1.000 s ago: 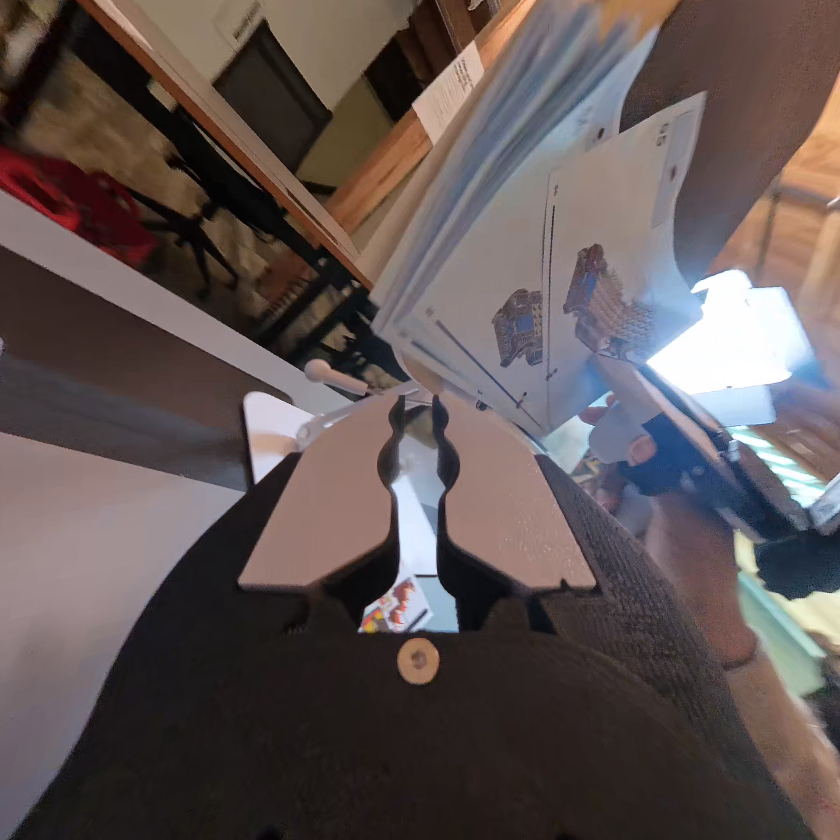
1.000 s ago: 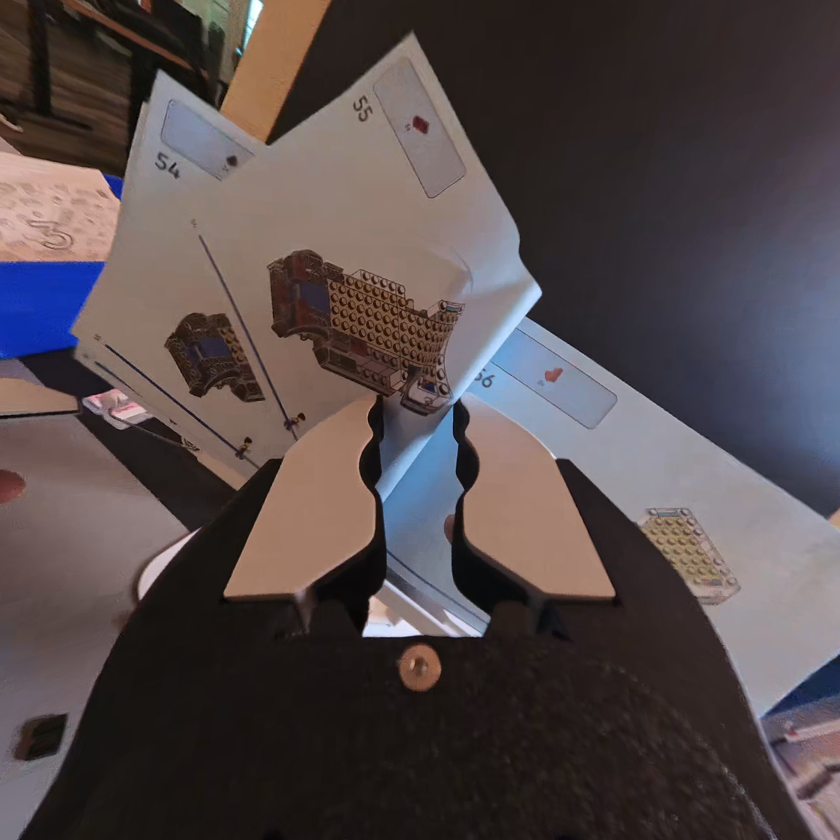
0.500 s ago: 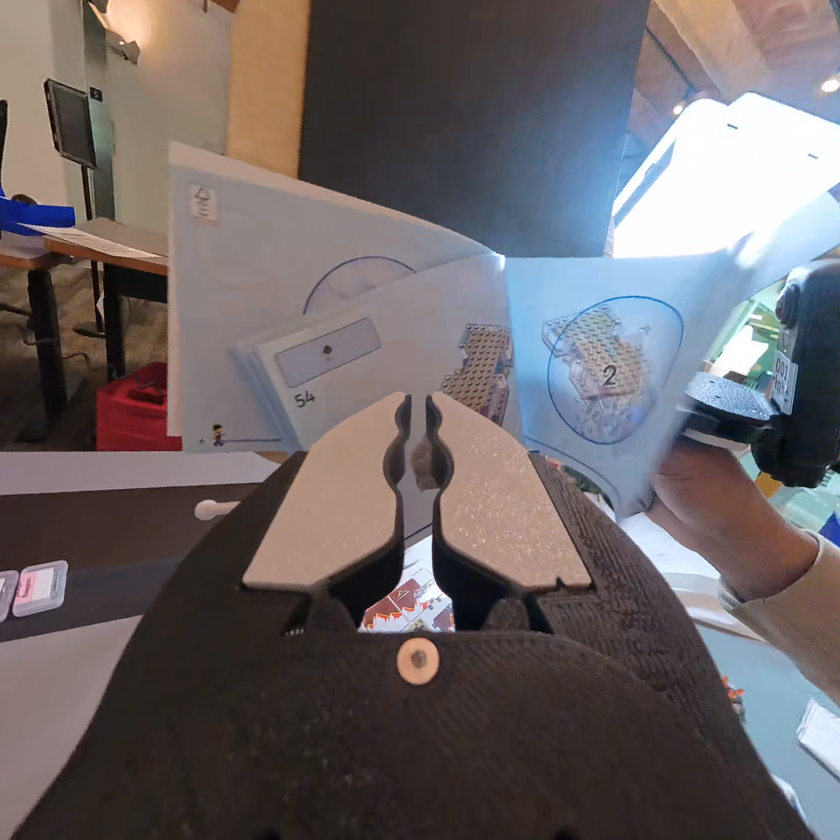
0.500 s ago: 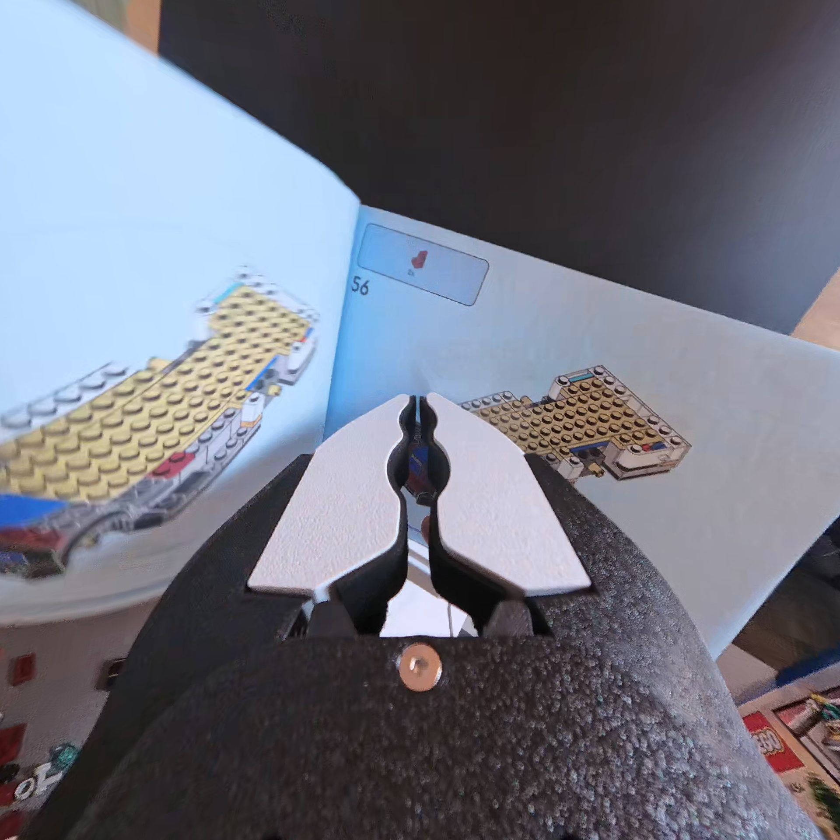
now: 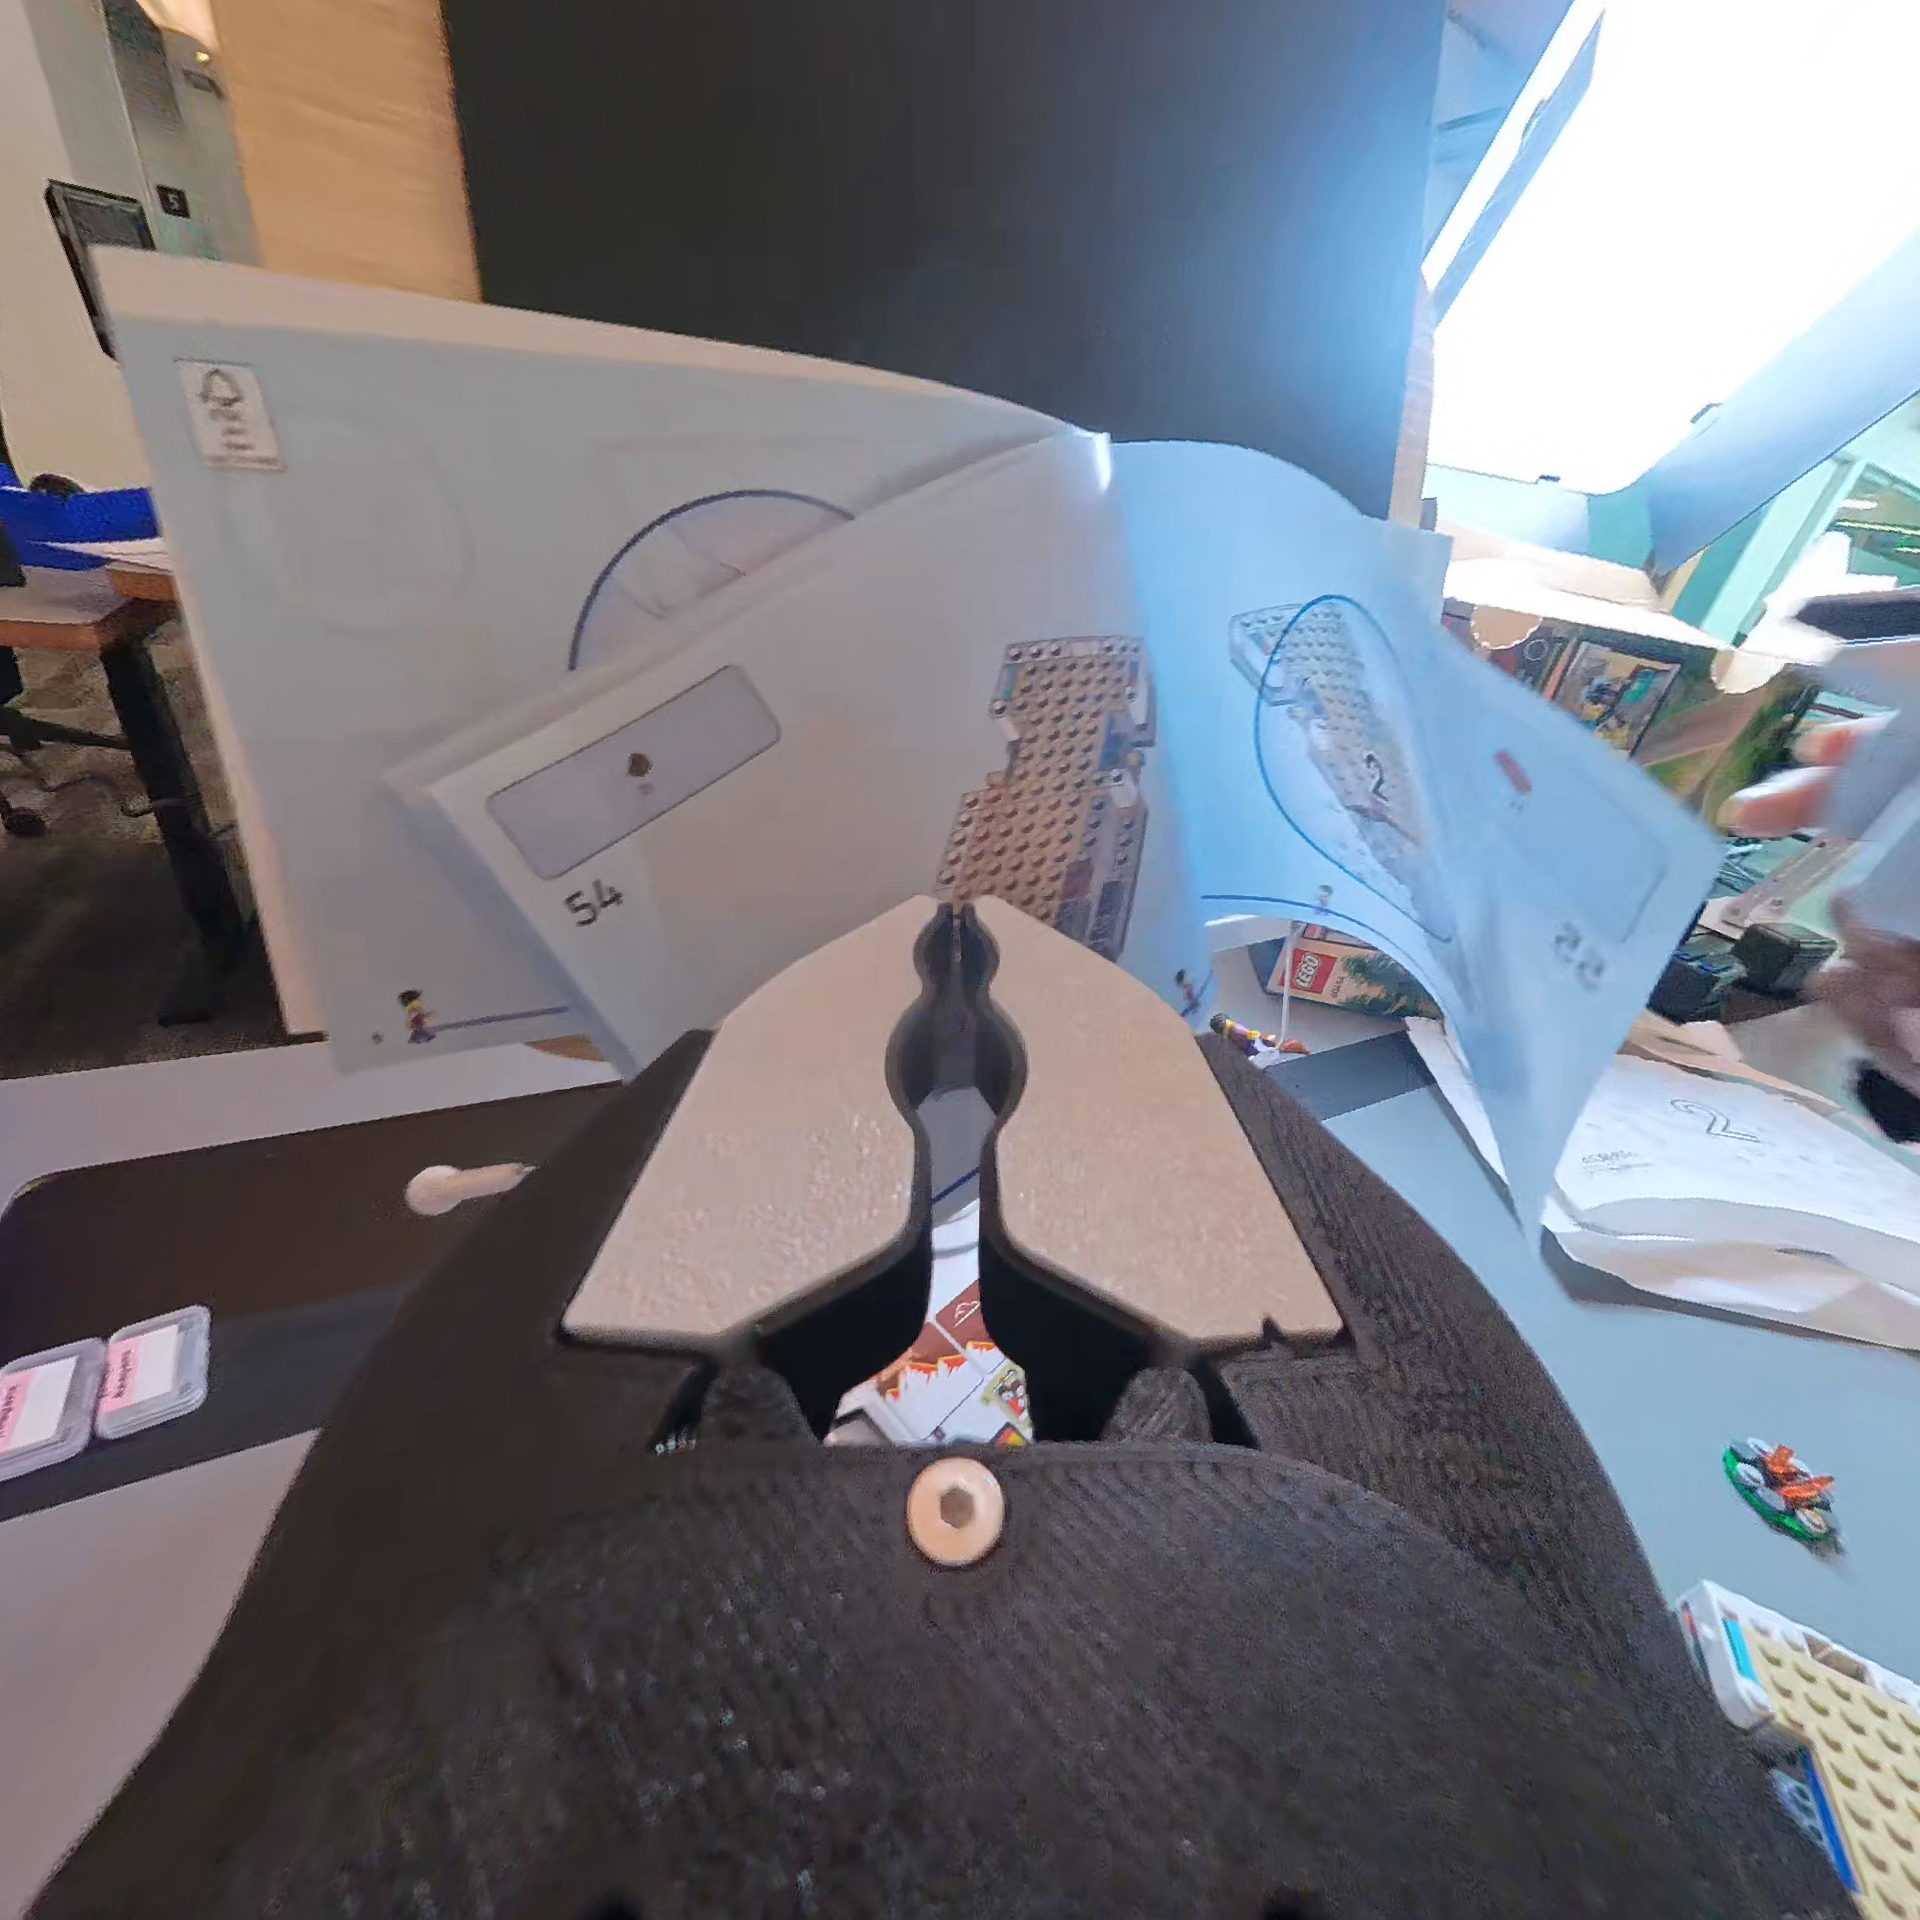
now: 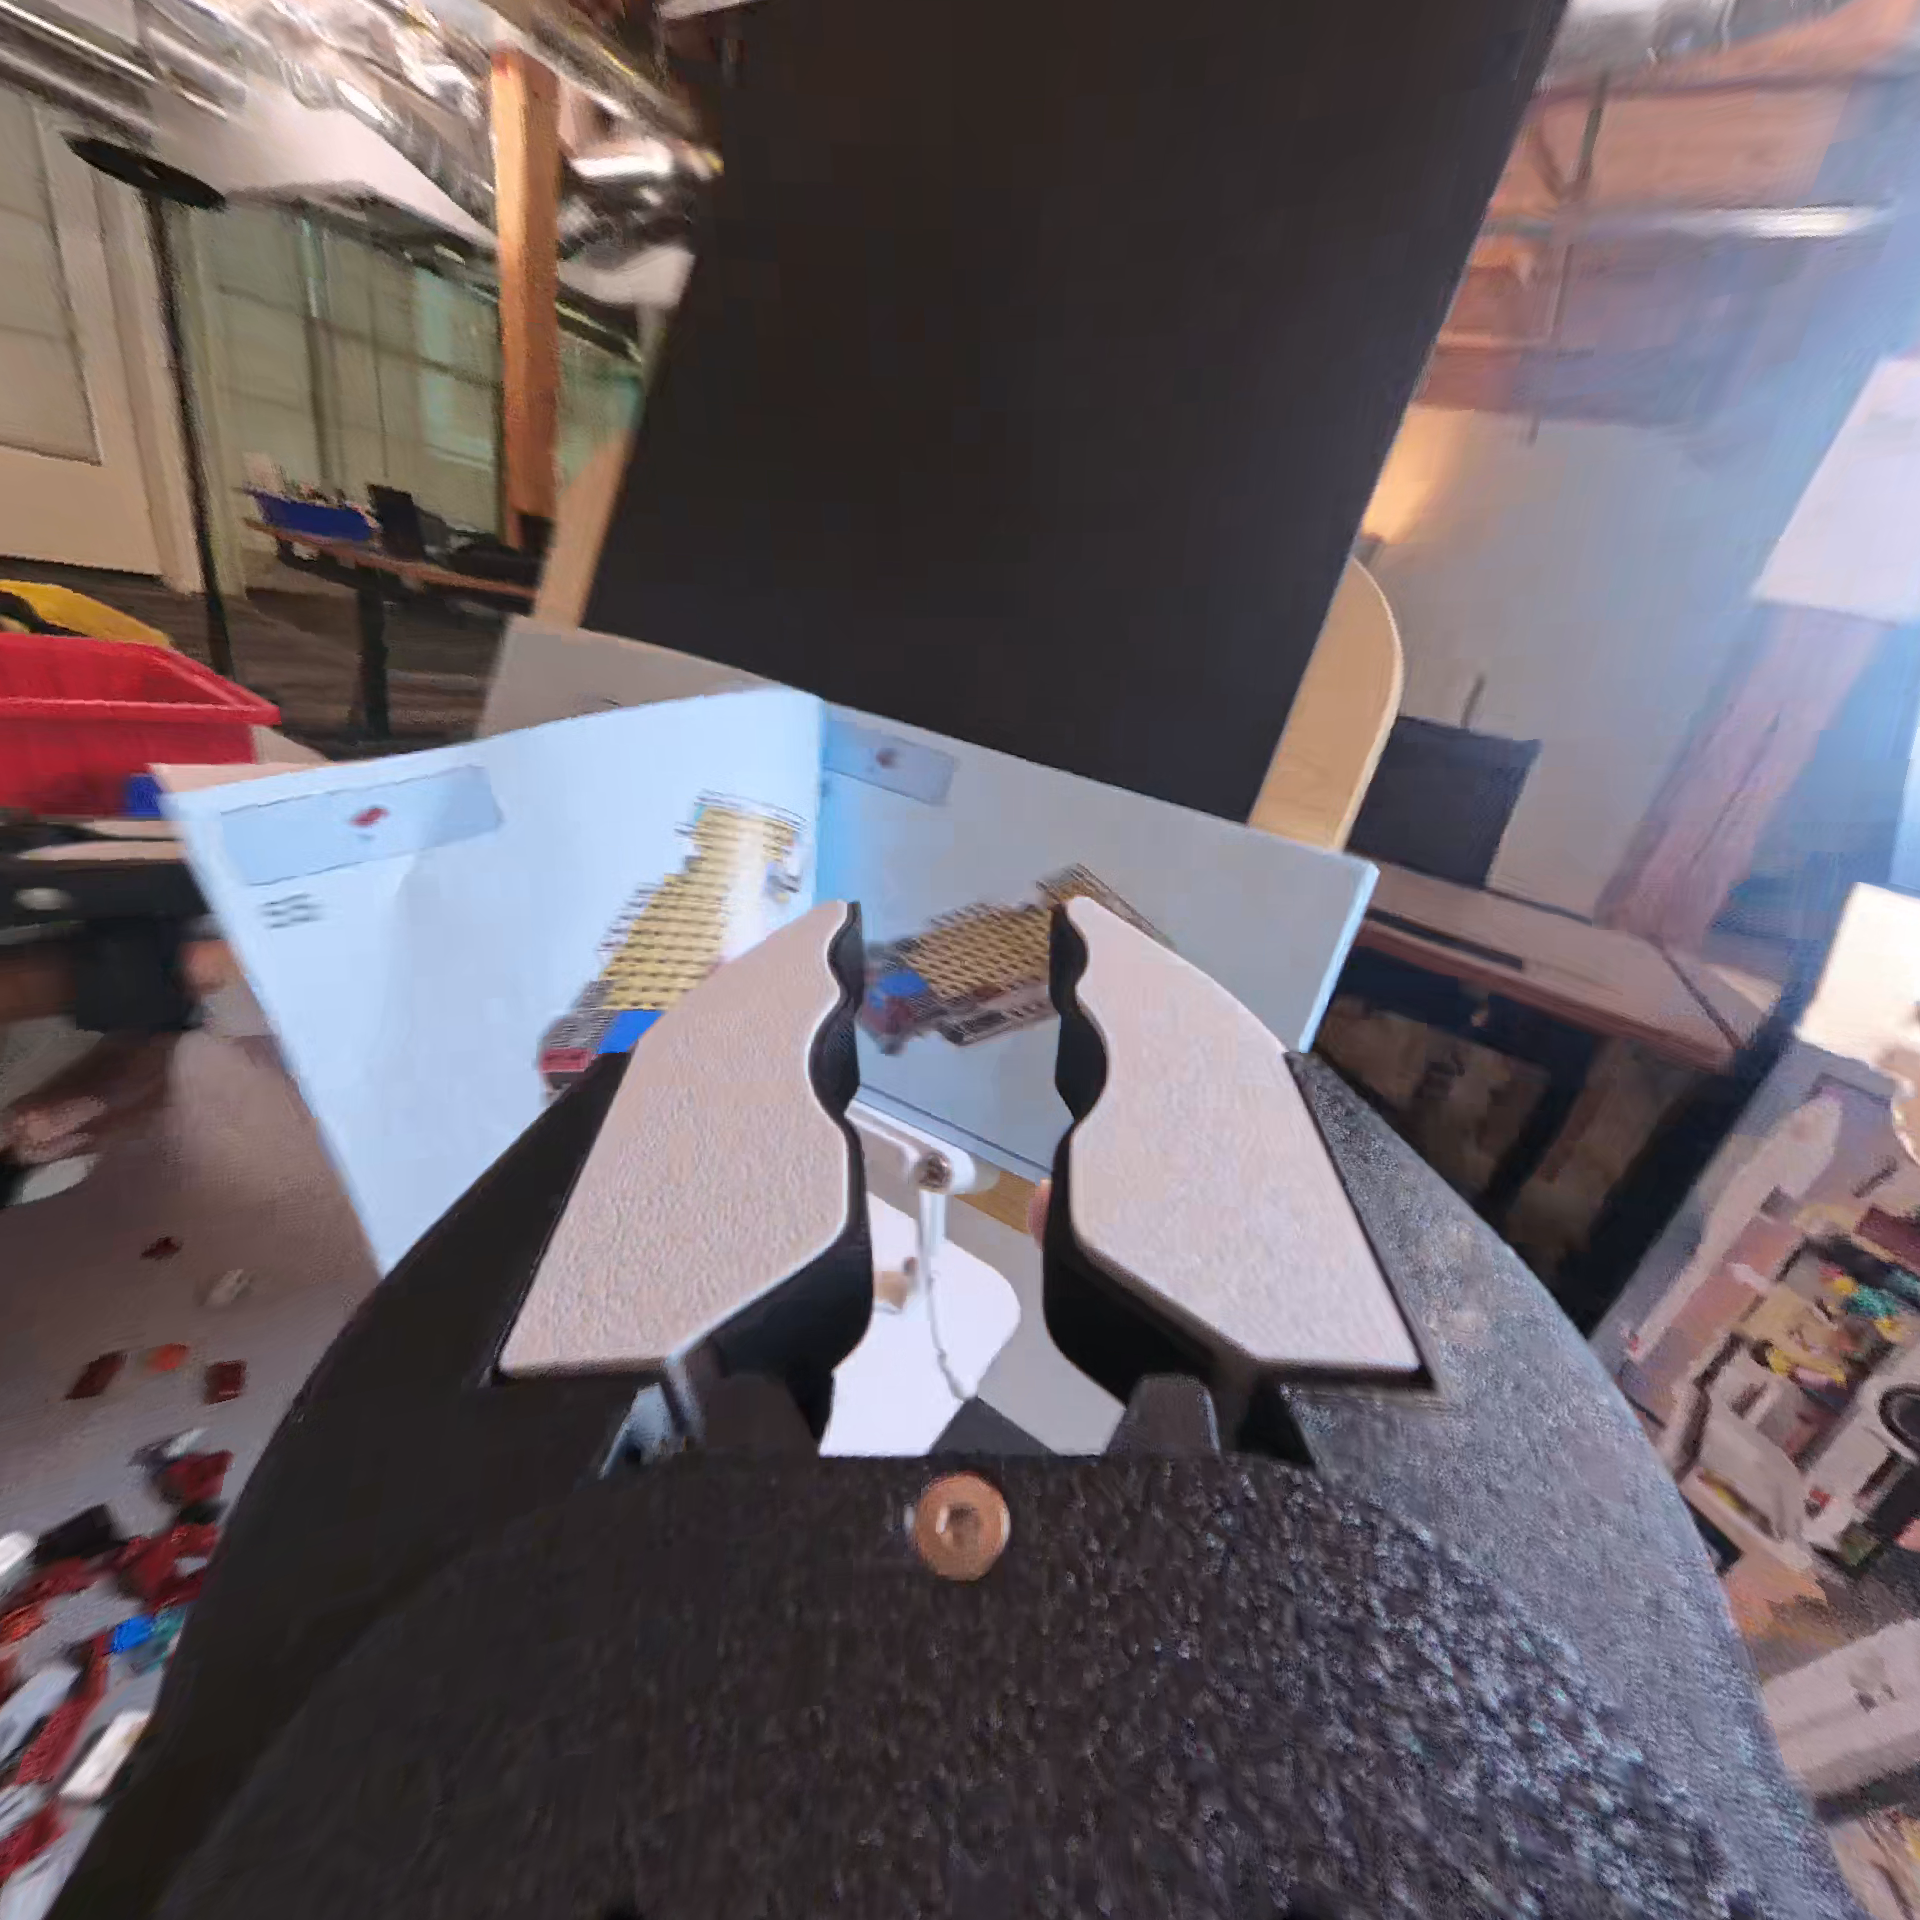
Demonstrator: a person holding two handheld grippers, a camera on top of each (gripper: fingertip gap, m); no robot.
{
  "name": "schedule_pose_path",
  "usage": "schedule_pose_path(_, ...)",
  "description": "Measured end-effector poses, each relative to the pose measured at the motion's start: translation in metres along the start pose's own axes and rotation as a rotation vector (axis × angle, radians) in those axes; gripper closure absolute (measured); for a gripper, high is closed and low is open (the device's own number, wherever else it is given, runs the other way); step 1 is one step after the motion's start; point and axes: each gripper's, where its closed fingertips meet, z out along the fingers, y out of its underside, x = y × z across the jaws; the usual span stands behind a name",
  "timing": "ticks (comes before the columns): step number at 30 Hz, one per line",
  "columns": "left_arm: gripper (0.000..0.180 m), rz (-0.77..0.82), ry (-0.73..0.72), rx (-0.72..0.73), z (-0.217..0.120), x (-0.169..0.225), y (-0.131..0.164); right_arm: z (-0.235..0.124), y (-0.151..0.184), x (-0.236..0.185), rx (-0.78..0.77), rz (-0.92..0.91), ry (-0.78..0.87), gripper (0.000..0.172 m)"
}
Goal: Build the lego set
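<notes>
A pale blue building-instruction booklet [image 5: 831,790] stands open and upright in front of me, and it also shows in the right wrist view [image 6: 499,966]. My left gripper [image 5: 956,916] is shut at the booklet's lower edge, with a thin page edge pinched between its tips. A strip of page runs down between its fingers. My right gripper [image 6: 951,914] is open and empty, drawn back a little from the open pages. None of the pages touches its pads. The right gripper and the hand that holds it [image 5: 1860,790] are a blur at the right of the left wrist view.
Two small clear cases with pink labels [image 5: 104,1382] lie at the left. A white paper bag [image 5: 1714,1174], a small green and orange piece [image 5: 1777,1496] and a tan studded plate [image 5: 1849,1745] lie at the right. Loose red bricks [image 6: 104,1558] are scattered at the lower left; a red bin [image 6: 104,707] stands beyond. The gap from one gripper's tips to the other's is roughly 20 centimeters.
My right gripper was shut among the pages half a second ago; it has opened and pulled back. My left gripper's pads have closed fully on the page edge. The booklet now stands steadier.
</notes>
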Motion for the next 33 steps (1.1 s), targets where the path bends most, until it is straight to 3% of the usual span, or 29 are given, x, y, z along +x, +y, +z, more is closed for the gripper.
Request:
schedule_pose_path(3, 0.179, -0.020, 0.064, -0.046, 0.000, 0.004, 0.008, -0.029, -0.011, -0.104, 0.052, -0.053, -0.381, 0.155)
schedule_pose_path(5, 0.178, -0.048, 0.218, -0.033, 0.003, 0.036, 0.007, -0.037, 0.031, -0.172, -0.130, -0.134, -0.597, 0.157)
schedule_pose_path(8, 0.176, -0.030, 0.389, -0.039, 0.005, 0.086, 0.005, -0.027, 0.097, -0.207, -0.295, -0.297, -0.606, 0.148)
schedule_pose_path(12, 0.176, 0.051, 0.472, -0.048, 0.006, 0.121, -0.001, 0.011, 0.116, -0.168, -0.257, -0.367, -0.330, 0.146)
schedule_pose_path(16, 0.177, 0.062, 0.398, 0.033, 0.001, 0.108, -0.021, 0.039, 0.082, -0.081, -0.161, -0.251, -0.039, 0.144)
schedule_pose_path(19, 0.176, 0.048, 0.325, -0.006, 0.003, 0.086, -0.015, 0.051, 0.076, -0.018, -0.192, -0.118, 0.102, 0.137)
schedule_pose_path(23, 0.170, 0.003, 0.205, -0.085, 0.009, 0.049, 0.008, 0.058, 0.089, 0.037, -0.246, -0.013, 0.207, 0.126)
schedule_pose_path(26, 0.160, -0.022, 0.178, -0.199, 0.013, 0.037, 0.036, 0.059, 0.097, 0.054, -0.269, 0.018, 0.230, 0.121)
schedule_pose_path(30, 0.144, 0.025, 0.065, -0.276, 0.021, 0.011, 0.055, 0.057, 0.114, 0.064, -0.317, -0.084, 0.267, 0.119)
schedule_pose_path(33, 0.152, 0.034, 0.030, -0.281, 0.025, -0.004, 0.057, 0.057, 0.114, 0.067, -0.326, -0.184, 0.290, 0.119)
